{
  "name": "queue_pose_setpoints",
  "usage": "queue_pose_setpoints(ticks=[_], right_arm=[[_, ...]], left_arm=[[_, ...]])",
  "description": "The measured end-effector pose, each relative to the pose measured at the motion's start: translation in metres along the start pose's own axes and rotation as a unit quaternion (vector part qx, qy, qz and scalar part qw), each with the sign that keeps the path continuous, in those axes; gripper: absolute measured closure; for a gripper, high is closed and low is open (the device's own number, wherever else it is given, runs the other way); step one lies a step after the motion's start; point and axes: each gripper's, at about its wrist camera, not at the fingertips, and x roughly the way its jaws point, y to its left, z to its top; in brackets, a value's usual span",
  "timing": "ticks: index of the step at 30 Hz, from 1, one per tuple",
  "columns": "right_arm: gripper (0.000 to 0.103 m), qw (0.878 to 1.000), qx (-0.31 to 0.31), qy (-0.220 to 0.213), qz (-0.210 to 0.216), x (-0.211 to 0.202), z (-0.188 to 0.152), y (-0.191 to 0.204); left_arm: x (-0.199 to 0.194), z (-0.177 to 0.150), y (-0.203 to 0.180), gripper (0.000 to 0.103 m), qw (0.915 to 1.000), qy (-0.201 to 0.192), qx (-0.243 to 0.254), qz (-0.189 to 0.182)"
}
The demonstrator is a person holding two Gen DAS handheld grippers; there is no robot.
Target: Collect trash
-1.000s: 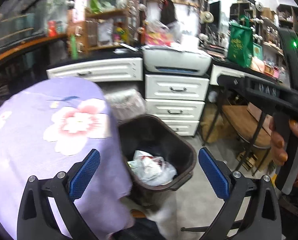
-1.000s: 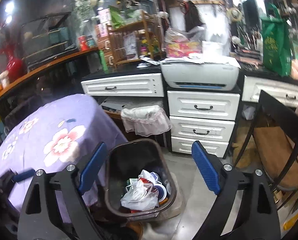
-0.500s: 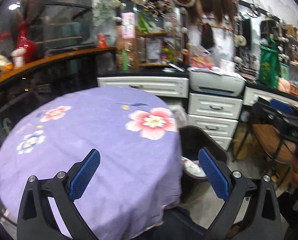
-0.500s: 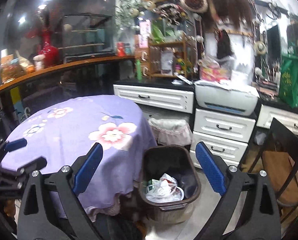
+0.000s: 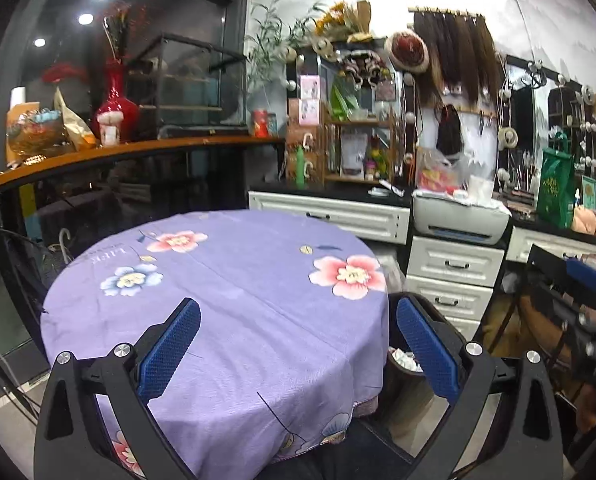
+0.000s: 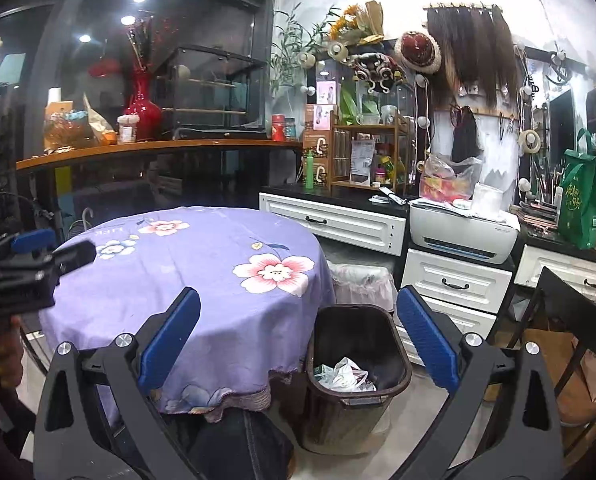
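Observation:
A dark brown trash bin point(image 6: 357, 364) stands on the floor right of a round table with a purple flowered cloth point(image 6: 202, 280). Crumpled white paper and wrappers point(image 6: 343, 374) lie inside it. In the left wrist view only the bin's edge with white trash point(image 5: 405, 360) shows past the cloth point(image 5: 238, 300). My left gripper point(image 5: 298, 356) is open and empty above the table's near side. My right gripper point(image 6: 298, 356) is open and empty, above the table's edge and the bin. The left gripper also shows at the far left of the right wrist view point(image 6: 26, 264).
White drawers point(image 6: 453, 284) with a printer point(image 6: 461, 236) on top stand behind the bin. A smaller bin with a plastic liner point(image 6: 361, 280) sits under the counter. A dark chair point(image 6: 577, 328) stands at the right. A wooden shelf point(image 6: 138, 148) holds a red vase.
Both grippers have risen and pulled back from over the bin. The left has swung left so the table fills its view. Both stay open and empty.

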Motion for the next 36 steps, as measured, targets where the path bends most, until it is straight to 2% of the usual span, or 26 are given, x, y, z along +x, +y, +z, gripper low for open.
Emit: queue_pose_setpoints(ticks=[7, 16, 36], right_arm=[[0.006, 1.000, 0.003, -0.018, 0.001, -0.035, -0.008, 0.003], [0.006, 0.998, -0.009, -0.055, 0.004, -0.049, -0.002, 0.002], [0.006, 0.999, -0.004, -0.049, 0.011, -0.045, 0.000, -0.001]], left_arm=[[-0.026, -0.003, -0.004, 0.005, 0.9996, -0.025, -0.003, 0.009], [-0.038, -0.005, -0.006, 0.005, 0.9985, -0.049, 0.001, 0.022], [-0.033, -0.005, -0.004, 0.005, 0.9987, -0.042, 0.003, 0.029]])
